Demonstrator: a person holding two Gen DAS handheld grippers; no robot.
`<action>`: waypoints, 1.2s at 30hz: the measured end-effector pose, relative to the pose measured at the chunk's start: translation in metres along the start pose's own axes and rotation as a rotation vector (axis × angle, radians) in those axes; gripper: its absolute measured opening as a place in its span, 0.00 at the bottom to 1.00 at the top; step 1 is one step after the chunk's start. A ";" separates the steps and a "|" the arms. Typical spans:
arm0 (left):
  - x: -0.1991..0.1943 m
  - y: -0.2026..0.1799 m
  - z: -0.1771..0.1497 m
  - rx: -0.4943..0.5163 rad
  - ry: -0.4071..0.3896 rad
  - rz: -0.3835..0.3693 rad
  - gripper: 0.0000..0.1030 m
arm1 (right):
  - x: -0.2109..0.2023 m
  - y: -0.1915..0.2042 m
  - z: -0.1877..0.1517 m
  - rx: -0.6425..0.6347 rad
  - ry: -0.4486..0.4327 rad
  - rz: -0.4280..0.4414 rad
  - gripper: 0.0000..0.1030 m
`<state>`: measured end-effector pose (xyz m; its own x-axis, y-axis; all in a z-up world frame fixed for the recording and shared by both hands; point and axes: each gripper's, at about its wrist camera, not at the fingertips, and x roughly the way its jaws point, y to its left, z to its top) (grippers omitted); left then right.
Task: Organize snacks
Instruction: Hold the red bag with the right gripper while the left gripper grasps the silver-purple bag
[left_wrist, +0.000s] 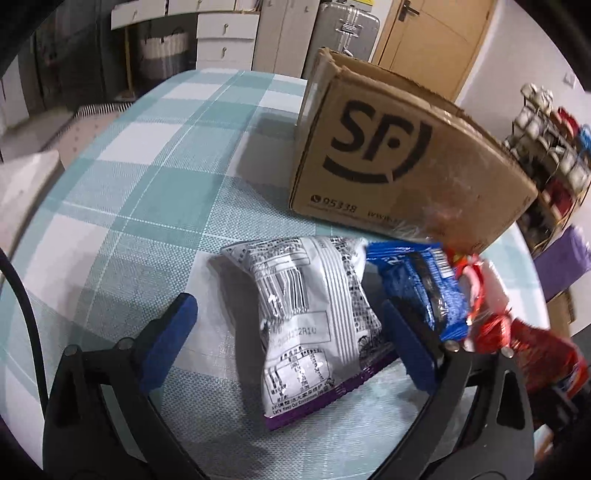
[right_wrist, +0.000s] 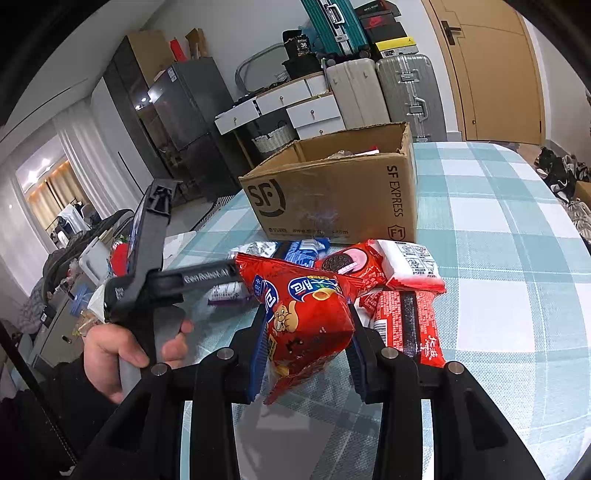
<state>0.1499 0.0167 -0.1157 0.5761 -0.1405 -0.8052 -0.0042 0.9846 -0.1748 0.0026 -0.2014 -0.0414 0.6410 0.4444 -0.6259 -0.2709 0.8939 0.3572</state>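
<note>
1. Left tool (left_wrist: 291, 343): black two-finger frame with blue pads (left_wrist: 173, 332); jaws stand wide apart, angled steeply downward, pads clear of contact on both sides.
2. Right tool (right_wrist: 308, 347): black frame with blue pads (right_wrist: 260, 354); jaws clamped on a red foil snack packet (right_wrist: 306, 317), angled downward.
3. Left hand (right_wrist: 122, 350): bare, dark sleeve, fingers wrapped around the grey handle of the left tool.

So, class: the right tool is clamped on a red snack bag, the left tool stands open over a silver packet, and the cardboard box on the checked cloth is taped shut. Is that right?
One thing is wrong. The cardboard box is open at the top, not taped shut; the right wrist view shows it. The right tool does clamp the red snack bag, and the left tool stands open over the silver packet.
</note>
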 end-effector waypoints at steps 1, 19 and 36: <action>0.000 -0.001 -0.001 0.013 -0.005 0.022 0.85 | 0.001 0.000 0.000 0.000 0.002 0.000 0.37; -0.026 0.045 -0.004 -0.061 -0.019 -0.057 0.29 | -0.006 -0.002 -0.002 0.015 -0.006 -0.025 0.37; -0.062 0.031 -0.010 -0.009 -0.131 -0.033 0.27 | -0.009 -0.008 -0.002 0.039 -0.022 -0.039 0.37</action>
<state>0.1053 0.0552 -0.0768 0.6778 -0.1576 -0.7182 0.0096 0.9786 -0.2057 -0.0023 -0.2127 -0.0402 0.6660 0.4074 -0.6248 -0.2175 0.9073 0.3598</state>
